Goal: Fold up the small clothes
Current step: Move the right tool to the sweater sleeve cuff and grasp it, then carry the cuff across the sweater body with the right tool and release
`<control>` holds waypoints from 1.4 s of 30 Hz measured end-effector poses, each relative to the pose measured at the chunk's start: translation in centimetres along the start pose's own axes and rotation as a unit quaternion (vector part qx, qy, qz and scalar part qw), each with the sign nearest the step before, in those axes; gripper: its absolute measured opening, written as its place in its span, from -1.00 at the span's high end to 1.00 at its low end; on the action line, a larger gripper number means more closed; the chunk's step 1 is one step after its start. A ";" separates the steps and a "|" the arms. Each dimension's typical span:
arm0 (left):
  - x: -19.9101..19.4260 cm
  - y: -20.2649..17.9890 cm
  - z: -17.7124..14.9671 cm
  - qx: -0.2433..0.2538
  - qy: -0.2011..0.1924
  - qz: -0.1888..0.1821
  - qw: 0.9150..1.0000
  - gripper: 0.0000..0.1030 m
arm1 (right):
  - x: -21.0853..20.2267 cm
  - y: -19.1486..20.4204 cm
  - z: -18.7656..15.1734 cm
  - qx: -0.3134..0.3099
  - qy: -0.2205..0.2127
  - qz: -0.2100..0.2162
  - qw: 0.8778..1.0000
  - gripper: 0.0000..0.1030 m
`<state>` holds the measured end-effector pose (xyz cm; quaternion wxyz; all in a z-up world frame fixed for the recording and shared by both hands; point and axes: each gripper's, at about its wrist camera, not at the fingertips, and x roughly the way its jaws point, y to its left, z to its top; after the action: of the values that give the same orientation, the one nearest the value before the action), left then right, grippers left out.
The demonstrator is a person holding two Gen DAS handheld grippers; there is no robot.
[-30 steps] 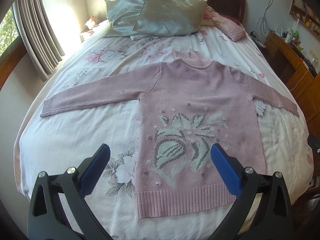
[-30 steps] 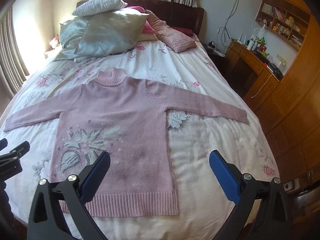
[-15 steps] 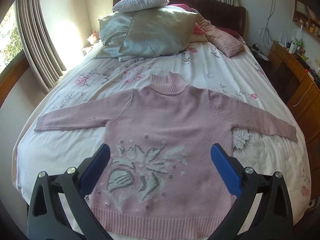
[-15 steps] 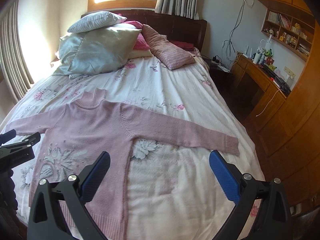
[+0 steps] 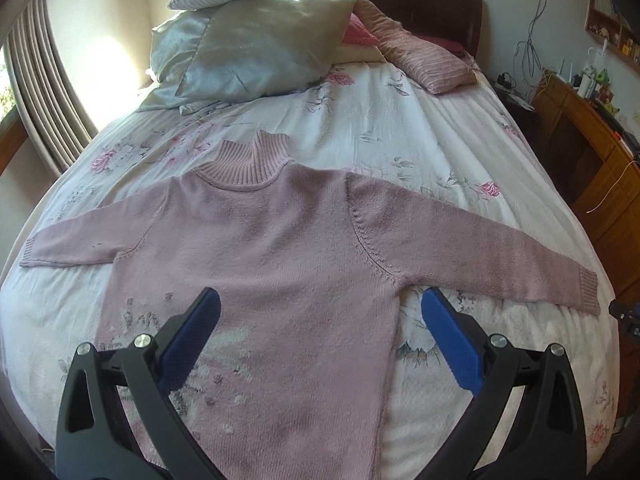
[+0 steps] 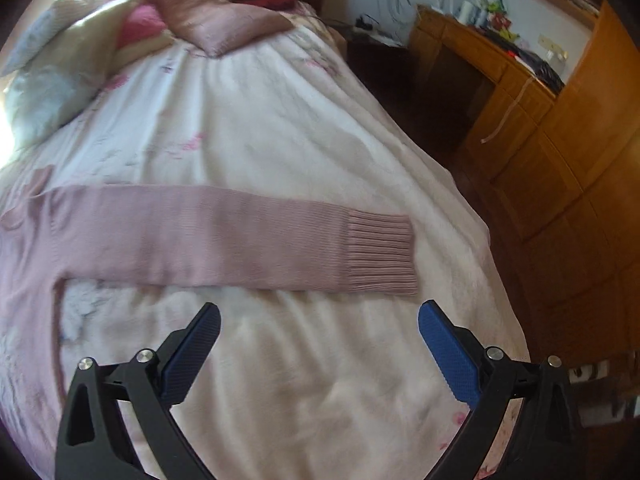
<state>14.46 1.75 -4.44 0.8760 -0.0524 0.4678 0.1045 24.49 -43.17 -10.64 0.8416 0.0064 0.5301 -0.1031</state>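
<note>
A pink knitted sweater (image 5: 276, 252) with a ribbed turtleneck lies flat on the bed, both sleeves spread out sideways. My left gripper (image 5: 320, 308) hangs open above its right chest and side seam, holding nothing. In the right wrist view the sweater's right sleeve (image 6: 208, 236) stretches across the white bedspread, ending in a ribbed cuff (image 6: 380, 254). My right gripper (image 6: 320, 320) is open just in front of that sleeve, near the cuff, with nothing between its fingers. A small part of the right gripper (image 5: 626, 318) shows at the left wrist view's right edge.
Silver, striped and pink pillows (image 5: 256, 40) are stacked at the headboard. A wooden desk and cabinets (image 6: 560, 128) stand along the bed's right side, with a narrow floor gap (image 6: 492, 216) between. The floral white bedspread (image 5: 400, 120) lies bare beyond the collar.
Both grippers have moved forward and lower over the bed. The left went from the hem up to the chest; the right swung rightward to the right sleeve and cuff. Both stayed open.
</note>
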 end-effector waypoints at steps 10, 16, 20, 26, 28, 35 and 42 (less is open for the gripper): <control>3.8 -0.7 1.4 0.009 0.008 0.009 1.000 -0.94 | 12.8 -8.7 2.0 0.101 0.120 0.101 0.982 -0.75; 4.6 0.0 1.4 0.010 0.011 0.017 1.000 -0.94 | 13.6 -9.1 2.4 0.107 0.117 0.119 0.980 -0.28; 5.1 0.8 1.5 0.002 0.016 0.020 1.000 -0.94 | 12.3 -8.2 3.2 0.094 0.109 0.163 0.976 0.70; 5.6 2.8 1.7 -0.002 0.017 0.026 1.000 -0.94 | 8.8 -5.2 4.4 0.060 0.066 0.153 0.984 0.72; 5.9 3.7 1.8 -0.006 0.020 0.027 0.999 -0.94 | 7.7 -3.4 4.6 0.044 0.051 0.162 0.985 0.72; 6.8 6.8 1.9 -0.024 0.041 0.023 0.999 -0.94 | 4.3 7.7 6.0 -0.015 0.025 0.245 0.969 0.72; 7.4 10.1 1.5 -0.052 0.067 0.004 0.996 -0.93 | 1.5 20.0 4.7 -0.084 0.026 0.320 0.943 0.72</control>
<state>17.34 12.89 -9.67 0.8386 -0.1029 0.5193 0.1284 32.87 -24.41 -11.90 0.8139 0.1076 0.5282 0.2170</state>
